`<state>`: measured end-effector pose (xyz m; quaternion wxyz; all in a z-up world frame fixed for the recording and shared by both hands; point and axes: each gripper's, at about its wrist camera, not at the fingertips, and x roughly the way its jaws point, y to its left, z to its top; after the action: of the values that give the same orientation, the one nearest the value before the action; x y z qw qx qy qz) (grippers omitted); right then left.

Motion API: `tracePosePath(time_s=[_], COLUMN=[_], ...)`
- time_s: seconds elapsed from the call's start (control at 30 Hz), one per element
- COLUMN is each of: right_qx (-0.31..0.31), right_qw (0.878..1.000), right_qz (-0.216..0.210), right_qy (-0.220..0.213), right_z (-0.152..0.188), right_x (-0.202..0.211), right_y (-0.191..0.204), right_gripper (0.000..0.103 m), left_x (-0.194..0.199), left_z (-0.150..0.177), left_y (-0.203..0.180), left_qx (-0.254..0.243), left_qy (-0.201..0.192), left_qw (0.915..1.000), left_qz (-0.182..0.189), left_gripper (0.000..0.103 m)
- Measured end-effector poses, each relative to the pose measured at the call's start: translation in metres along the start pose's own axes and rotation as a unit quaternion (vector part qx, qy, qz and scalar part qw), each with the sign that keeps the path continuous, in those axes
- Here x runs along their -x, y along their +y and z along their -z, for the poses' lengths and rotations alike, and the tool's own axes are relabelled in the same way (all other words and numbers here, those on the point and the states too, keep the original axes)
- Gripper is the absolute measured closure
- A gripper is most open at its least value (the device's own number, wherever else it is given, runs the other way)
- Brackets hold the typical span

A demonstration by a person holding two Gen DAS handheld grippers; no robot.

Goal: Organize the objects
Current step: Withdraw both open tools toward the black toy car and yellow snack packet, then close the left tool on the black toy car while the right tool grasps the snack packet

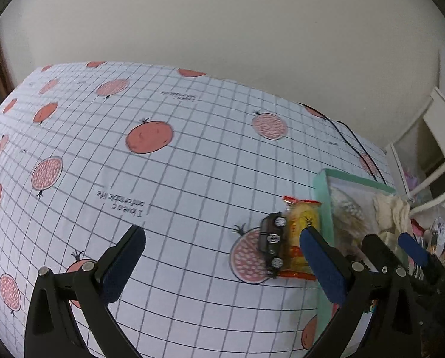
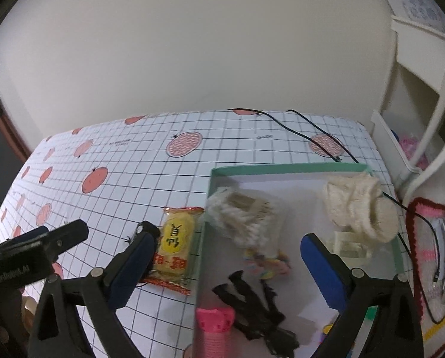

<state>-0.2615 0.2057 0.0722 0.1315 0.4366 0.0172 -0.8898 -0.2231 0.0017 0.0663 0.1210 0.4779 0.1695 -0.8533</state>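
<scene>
While both tongs, left tongs (image 1: 222, 256) and right tongs (image 2: 226, 265), are hanging wide open and empty, snack packet (image 2: 174, 246) and toy car (image 1: 272, 244) are lying against green tray (image 2: 285, 168) near table's right edge; grabbing risks nudging car away.

Left tongs (image 1: 222, 256): jaws spread wide, nothing between the pads. In the left wrist view its two black arms rise from the bottom edge, one blue-padded finger (image 1: 124, 264) at lower left, the other at lower right, both tips angled up and inward.

Right tongs (image 2: 226, 261): also spread wide, empty. In the right wrist view, same layout: black arms from the bottom edge, blue pads (image 2: 323, 271) at lower left and lower right of the frame.

Cross-views: right tongs show at the far lower right of the left wrist view, close beside the left unit. Left tongs' black body enters the right wrist view from the left edge, mid-low, blurred.
</scene>
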Motion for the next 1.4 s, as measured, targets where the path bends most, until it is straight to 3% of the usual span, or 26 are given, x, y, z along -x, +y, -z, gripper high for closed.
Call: tracePosePath(time_s=[0.23, 0.5, 0.7, 0.83, 1.23, 1.33, 1.4], right_qx=[0.003, 0.013, 0.026, 0.027, 0.031, 0.032, 0.032], right_qw=[1.0, 1.0, 0.999, 0.998, 0.996, 0.996, 0.996], right_qz=[-0.004, -0.007, -0.022, -0.036, -0.048, -0.046, -0.044], right_qy=[0.009, 0.021, 0.034, 0.044, 0.071, 0.073, 0.075], right_z=[0.002, 0.008, 0.011, 0.014, 0.023, 0.024, 0.024], right_x=[-0.01, -0.018, -0.024, -0.027, -0.045, -0.048, -0.049], right_y=[0.015, 0.024, 0.035, 0.039, 0.046, 0.047, 0.047], right_gripper=[0.017, 0.024, 0.035, 0.048, 0.052, 0.052, 0.052], left_x=[-0.006, -0.01, -0.013, -0.013, -0.024, -0.029, -0.032], left_z=[0.001, 0.0, 0.0, 0.0, 0.005, 0.006, 0.007], left_y=[0.004, 0.01, 0.013, 0.011, -0.005, -0.01, -0.013], left_qx=[-0.007, 0.009, 0.02, 0.017, -0.007, -0.017, -0.022], left_qy=[0.01, 0.015, 0.021, 0.021, 0.026, 0.03, 0.033], left_qw=[0.9999, 0.9996, 0.9991, 0.9989, 0.9981, 0.9978, 0.9977], left_qz=[0.009, 0.023, 0.03, 0.039, 0.054, 0.056, 0.055], left_gripper=[0.0, 0.0, 0.001, 0.004, 0.006, 0.019, 0.019])
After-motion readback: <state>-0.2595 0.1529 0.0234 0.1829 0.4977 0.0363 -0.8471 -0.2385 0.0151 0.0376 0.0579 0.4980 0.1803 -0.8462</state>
